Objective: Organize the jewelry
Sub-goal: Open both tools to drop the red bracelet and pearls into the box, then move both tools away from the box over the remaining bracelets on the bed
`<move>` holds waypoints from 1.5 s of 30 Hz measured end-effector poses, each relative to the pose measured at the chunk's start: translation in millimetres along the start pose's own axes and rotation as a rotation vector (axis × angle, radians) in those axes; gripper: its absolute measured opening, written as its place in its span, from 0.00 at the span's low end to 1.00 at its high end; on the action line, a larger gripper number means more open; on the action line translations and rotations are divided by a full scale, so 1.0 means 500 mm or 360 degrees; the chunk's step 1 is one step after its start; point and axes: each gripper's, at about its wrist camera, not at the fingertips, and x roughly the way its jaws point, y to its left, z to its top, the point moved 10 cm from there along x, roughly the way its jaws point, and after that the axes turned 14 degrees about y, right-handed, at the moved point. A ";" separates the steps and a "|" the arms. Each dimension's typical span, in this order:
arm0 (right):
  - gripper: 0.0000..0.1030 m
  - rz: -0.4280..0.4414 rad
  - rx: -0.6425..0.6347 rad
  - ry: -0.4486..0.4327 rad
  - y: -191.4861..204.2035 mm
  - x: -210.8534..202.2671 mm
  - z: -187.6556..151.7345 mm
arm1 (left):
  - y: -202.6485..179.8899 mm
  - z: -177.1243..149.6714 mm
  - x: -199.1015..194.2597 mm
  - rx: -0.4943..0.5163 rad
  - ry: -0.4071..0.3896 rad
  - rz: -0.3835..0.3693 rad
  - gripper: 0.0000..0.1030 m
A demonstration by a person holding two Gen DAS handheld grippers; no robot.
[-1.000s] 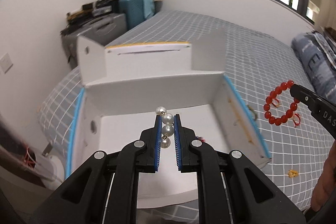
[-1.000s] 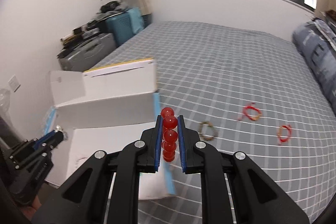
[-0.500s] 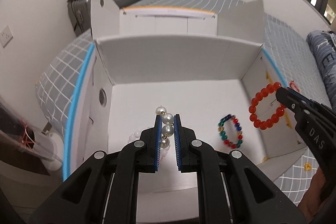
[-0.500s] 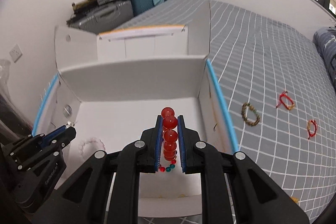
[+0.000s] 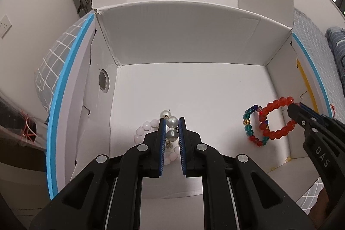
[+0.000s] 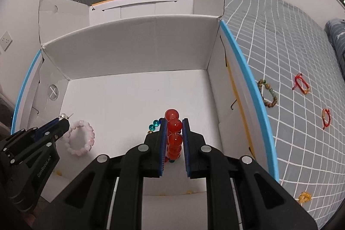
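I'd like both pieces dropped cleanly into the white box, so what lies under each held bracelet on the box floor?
The pearl strand in the left gripper hangs over the pink bracelet. The red bracelet in the right gripper hangs over the multicolored bracelet. Most of the box floor is bare.

Eight bracelets point(image 6: 267, 93), one box point(image 6: 129, 44)

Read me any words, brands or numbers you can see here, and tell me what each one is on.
"DAS": white letters on the right gripper, the rest cut off by the edge of the view.
"GenRobot.AI", as best it reads: on the left gripper.
Small printed line on the white box flap: too small to read.
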 end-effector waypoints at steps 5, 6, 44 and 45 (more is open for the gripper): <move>0.30 -0.0006 -0.0027 -0.0055 0.004 -0.026 0.000 | 0.001 -0.009 -0.009 0.0000 -0.0009 0.0004 0.21; 0.37 -0.0006 -0.0034 -0.0065 0.005 -0.032 0.000 | 0.003 -0.010 -0.013 -0.0010 -0.0017 -0.0001 0.35; 0.93 -0.0206 0.0287 -0.0470 -0.362 -0.263 -0.104 | -0.306 0.018 -0.196 0.0241 -0.0427 -0.0145 0.95; 0.93 -0.0211 0.0305 -0.0472 -0.380 -0.267 -0.111 | -0.331 0.018 -0.201 0.0262 -0.0435 -0.0160 0.95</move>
